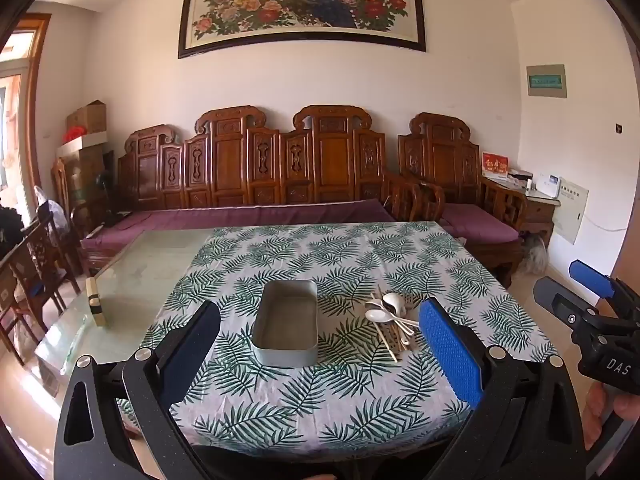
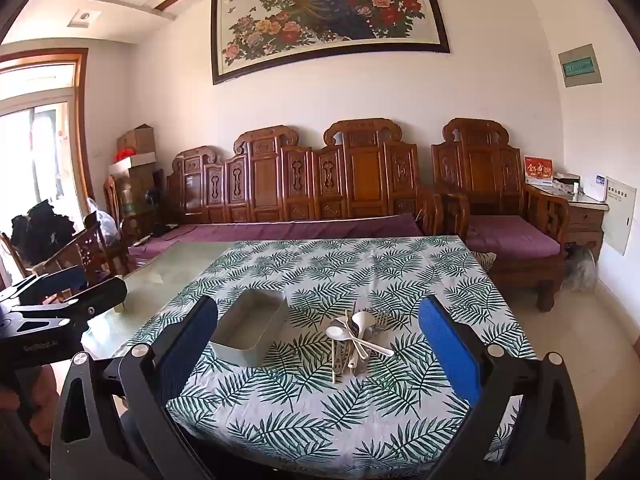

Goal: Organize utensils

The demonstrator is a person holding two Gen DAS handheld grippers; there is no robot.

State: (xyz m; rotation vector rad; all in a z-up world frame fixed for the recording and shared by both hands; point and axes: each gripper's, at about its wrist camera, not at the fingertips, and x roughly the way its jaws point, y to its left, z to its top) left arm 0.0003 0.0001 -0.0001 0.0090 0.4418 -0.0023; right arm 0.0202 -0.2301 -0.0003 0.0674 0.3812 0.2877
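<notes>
Left hand-held gripper (image 1: pixel 320 344) is hovering above the near edge of the surface (image 1: pixel 152 276), fingers spread wide, nothing between them. Through its gap the grey metal tray (image 1: pixel 285 322) is showing, long side running away from the camera, nothing visible inside it.

Right hand-held gripper (image 2: pixel 318 344) is likewise hanging over the near edge, fingers wide apart and holding nothing. It is also showing at the right edge of the left wrist view, off the side of the surface.

Utensil pile (image 2: pixel 358 336) is lying on the leaf-print cloth (image 2: pixel 360 412), just beside the tray on its right, not touching it as far as either view shows. White spoons (image 1: pixel 386 310) are resting on top, bowls toward the far side; pale chopsticks (image 2: pixel 333 360) are sticking out toward the near edge. A metal fork (image 2: pixel 382 318) is poking out at the far right of the pile. Exact count of pieces: cannot tell, they are overlapping.

The cloth is covering the right portion of the surface; bare glass is showing on the left. A small tan block (image 1: pixel 95 300) with a dark band is standing on that glass, well apart from the tray.

Background: carved wooden bench (image 1: pixel 260 168) with purple cushion is running along the far wall, framed peacock painting (image 1: pixel 300 0) hanging above it.
</notes>
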